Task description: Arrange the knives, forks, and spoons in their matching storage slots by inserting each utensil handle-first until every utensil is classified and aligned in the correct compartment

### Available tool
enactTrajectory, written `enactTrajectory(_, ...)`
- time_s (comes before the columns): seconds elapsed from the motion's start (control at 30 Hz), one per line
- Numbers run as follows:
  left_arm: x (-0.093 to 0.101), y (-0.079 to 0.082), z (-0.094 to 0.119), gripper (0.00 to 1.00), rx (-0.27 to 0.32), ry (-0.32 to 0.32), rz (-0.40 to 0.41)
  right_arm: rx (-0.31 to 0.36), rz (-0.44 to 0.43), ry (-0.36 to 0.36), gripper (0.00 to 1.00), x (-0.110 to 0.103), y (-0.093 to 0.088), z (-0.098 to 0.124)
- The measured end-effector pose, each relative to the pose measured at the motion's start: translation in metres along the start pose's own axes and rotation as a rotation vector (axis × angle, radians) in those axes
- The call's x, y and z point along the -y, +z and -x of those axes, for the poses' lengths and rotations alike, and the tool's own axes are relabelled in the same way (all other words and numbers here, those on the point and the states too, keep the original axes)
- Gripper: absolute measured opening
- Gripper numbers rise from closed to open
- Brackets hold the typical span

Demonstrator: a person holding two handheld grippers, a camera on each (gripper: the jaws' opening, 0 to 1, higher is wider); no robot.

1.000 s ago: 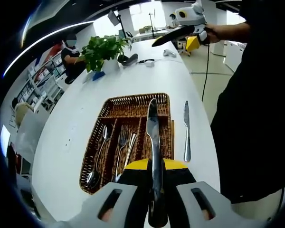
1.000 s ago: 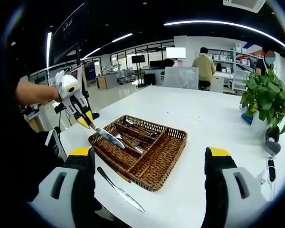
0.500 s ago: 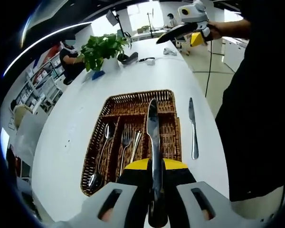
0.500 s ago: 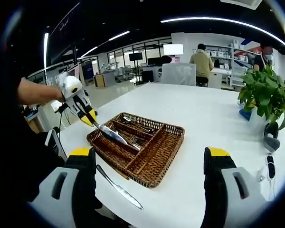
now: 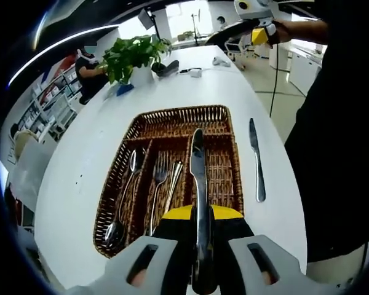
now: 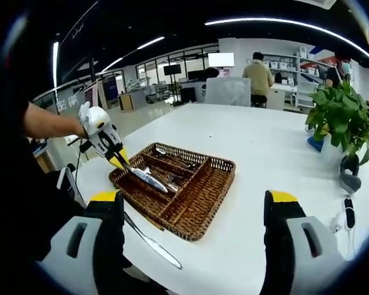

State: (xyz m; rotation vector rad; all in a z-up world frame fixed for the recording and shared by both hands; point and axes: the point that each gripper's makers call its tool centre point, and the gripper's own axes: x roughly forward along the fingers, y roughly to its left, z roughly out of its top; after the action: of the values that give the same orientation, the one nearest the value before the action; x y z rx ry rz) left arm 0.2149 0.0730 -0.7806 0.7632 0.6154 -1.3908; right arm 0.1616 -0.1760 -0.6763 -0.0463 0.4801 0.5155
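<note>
Your left gripper [image 5: 200, 246] has its jaws closed on a table knife [image 5: 198, 184], blade pointing forward over the wicker cutlery tray [image 5: 172, 115]. From the right gripper view that same knife [image 6: 144, 178] angles down above the tray's [image 6: 200, 212] near end, its tip over the compartments — whether it touches anything there is not clear.

Your right gripper [image 6: 194, 246] holds nothing; its jaws stand wide apart, well clear of the tray.

Inside the tray, a spoon [image 5: 123, 196] lies in the leftmost slot, with a fork [image 5: 158, 187] beside it and another utensil [image 5: 174, 184] just right of the fork — too foreshortened to name. The right-hand slot under your knife shows bare weave.

A second knife [image 5: 256, 161] lies on the white table [image 5: 80, 160] just beside the tray's right wall, apart from it.

Further along the table stand a potted plant [image 5: 132, 58] and some small devices [image 5: 194, 72]. People sit beyond the table's far end.
</note>
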Motion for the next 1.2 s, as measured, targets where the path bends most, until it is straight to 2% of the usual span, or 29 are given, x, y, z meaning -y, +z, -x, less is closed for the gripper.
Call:
enactTrajectory(0.1, -0.001, -0.003, -0.006, 0.06, 0.015, -0.002, 0.008, -0.011, -0.003, -0.002, 0.97, 0.001, -0.003, -0.002)
enactTrajectory(0.63, -0.003, -0.029, -0.033, 0.06, -0.005, -0.04, 0.033, -0.055, -0.003, -0.017, 0.96, 0.005, -0.008, -0.001)
enactTrajectory(0.77, -0.001, -0.031, -0.041, 0.06, -0.005, -0.064, 0.046, -0.066, -0.005, -0.019, 0.96, 0.005, -0.01, -0.001)
enactTrajectory(0.93, -0.005, -0.034, -0.049, 0.06, -0.014, -0.062, 0.055, -0.071, -0.006, -0.016, 0.95, 0.003, -0.011, -0.003)
enactTrajectory(1.03, -0.004, -0.039, -0.052, 0.06, -0.04, -0.066, 0.045, -0.072, -0.005, -0.016, 0.95, 0.002, -0.011, -0.004)
enactTrajectory(1.2, 0.0, -0.038, -0.06, 0.07, -0.052, -0.076, 0.037, -0.072, -0.01, -0.018, 0.95, 0.003, -0.012, -0.004)
